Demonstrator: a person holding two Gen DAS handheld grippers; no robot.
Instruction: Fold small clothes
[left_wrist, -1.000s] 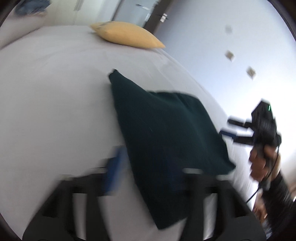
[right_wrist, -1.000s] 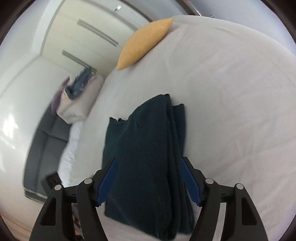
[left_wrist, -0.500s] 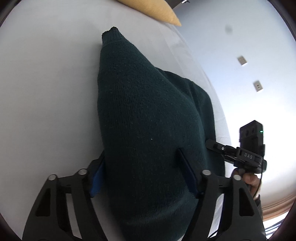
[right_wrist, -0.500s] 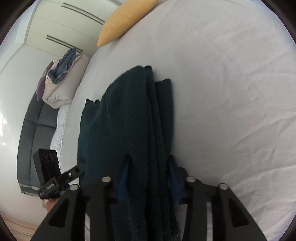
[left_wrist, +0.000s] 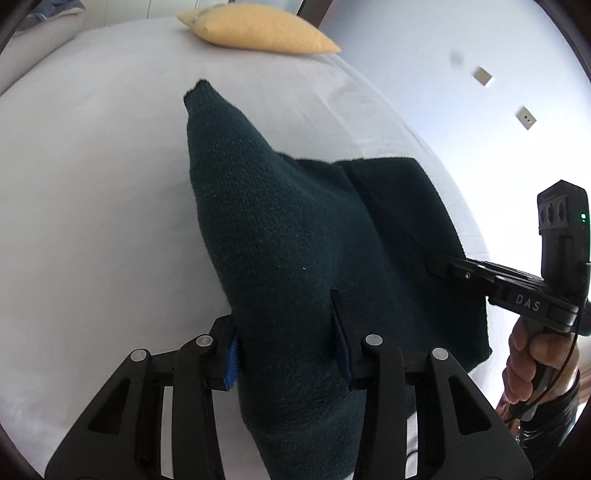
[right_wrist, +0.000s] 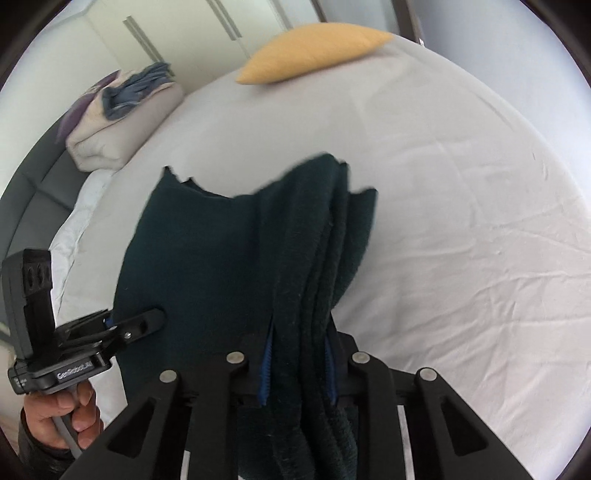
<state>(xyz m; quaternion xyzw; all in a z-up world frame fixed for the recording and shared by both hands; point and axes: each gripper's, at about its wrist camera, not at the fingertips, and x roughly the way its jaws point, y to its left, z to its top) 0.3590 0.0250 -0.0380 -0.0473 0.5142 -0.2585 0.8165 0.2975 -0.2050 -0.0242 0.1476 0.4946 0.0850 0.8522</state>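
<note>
A dark green knit sweater (left_wrist: 295, 236), folded into a thick stack, is held off the white bed (left_wrist: 92, 184). My left gripper (left_wrist: 286, 332) is shut on its near left edge, the knit bulging up between the blue pads. My right gripper (right_wrist: 299, 363) is shut on the layered right edge of the sweater (right_wrist: 221, 258). In the left wrist view the right gripper (left_wrist: 439, 266) grips the sweater's right side. In the right wrist view the left gripper (right_wrist: 155, 319) grips its left side.
A yellow pillow (left_wrist: 258, 33) lies at the far end of the bed, also in the right wrist view (right_wrist: 314, 48). A beige cushion with blue and purple clothes (right_wrist: 125, 107) sits on a dark sofa at the left. A white wall with sockets (left_wrist: 524, 118) is on the right.
Both grippers have closed onto the sweater's near edges and raised them. The sweater lay flat on the bed a second ago; now its near part is lifted and bunched.
</note>
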